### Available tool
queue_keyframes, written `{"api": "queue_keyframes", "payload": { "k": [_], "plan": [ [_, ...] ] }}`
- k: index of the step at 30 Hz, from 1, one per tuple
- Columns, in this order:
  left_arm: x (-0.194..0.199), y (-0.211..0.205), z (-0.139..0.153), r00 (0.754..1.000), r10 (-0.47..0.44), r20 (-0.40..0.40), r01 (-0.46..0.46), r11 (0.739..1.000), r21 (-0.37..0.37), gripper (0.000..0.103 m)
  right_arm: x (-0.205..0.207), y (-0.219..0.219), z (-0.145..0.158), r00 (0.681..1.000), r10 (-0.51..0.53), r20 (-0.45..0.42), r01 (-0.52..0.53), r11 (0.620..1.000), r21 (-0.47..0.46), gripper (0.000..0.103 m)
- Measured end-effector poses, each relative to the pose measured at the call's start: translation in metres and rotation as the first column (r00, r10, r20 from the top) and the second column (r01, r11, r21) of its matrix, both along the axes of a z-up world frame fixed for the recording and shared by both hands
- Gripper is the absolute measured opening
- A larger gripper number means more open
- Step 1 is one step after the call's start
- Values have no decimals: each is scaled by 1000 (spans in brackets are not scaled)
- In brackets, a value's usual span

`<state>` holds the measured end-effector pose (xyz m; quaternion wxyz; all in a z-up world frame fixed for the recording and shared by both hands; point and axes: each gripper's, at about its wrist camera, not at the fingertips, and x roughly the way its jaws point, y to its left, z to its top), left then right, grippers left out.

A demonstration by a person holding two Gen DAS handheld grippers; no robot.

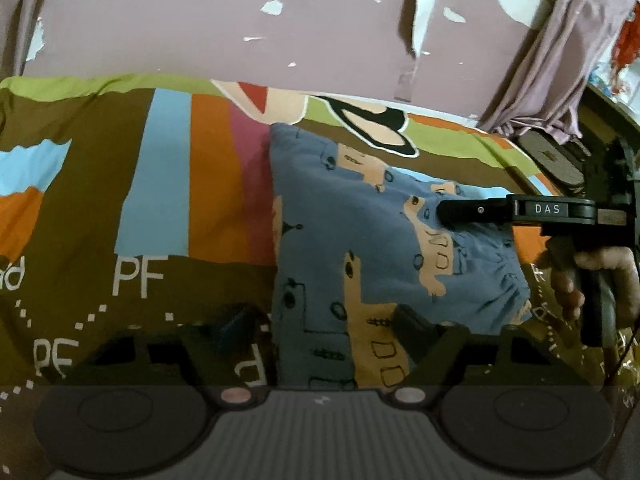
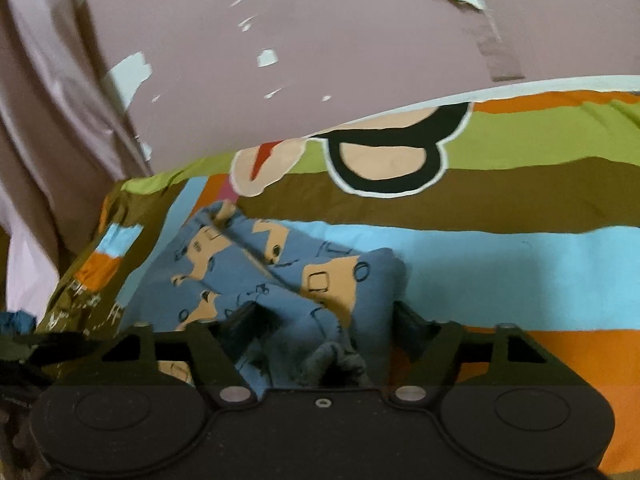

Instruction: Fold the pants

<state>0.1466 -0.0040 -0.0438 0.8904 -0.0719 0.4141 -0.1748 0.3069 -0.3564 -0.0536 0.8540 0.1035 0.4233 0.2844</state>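
A bedspread (image 1: 168, 200) in broad stripes of brown, blue, orange and green covered the bed, printed with white letters "PF" (image 1: 138, 276) repeated along dotted lines, and with a cartoon figure near its far edge. Behind it stood a mauve wall (image 1: 240, 20) with peeling paint, and a curtain (image 1: 548, 60) of like colour hung at the right. The pants (image 1: 360, 232), blue with tan animal shapes, lay folded on the bedspread. The right gripper (image 1: 444, 210), marked "DAS" (image 1: 547, 209) on its body, reached over the pants from the right, held by a hand (image 1: 592, 276); in its own view its jaws stood apart around bunched cloth. The left gripper (image 1: 324, 330) hung low over the pants' near edge, its fingers spread wide.
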Motion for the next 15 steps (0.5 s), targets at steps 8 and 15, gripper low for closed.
{"api": "queue_keyframes", "payload": {
  "k": [8, 15],
  "plan": [
    [3, -12, 4, 999, 9, -44, -7, 999, 42, 55, -15, 10, 8, 997, -37, 61, 42, 996, -74, 35],
    [3, -17, 6, 999, 5, -53, -1, 997, 71, 47, -45, 28, 15, 977, -125, 171, 147, 982, -122, 23]
  ]
}}
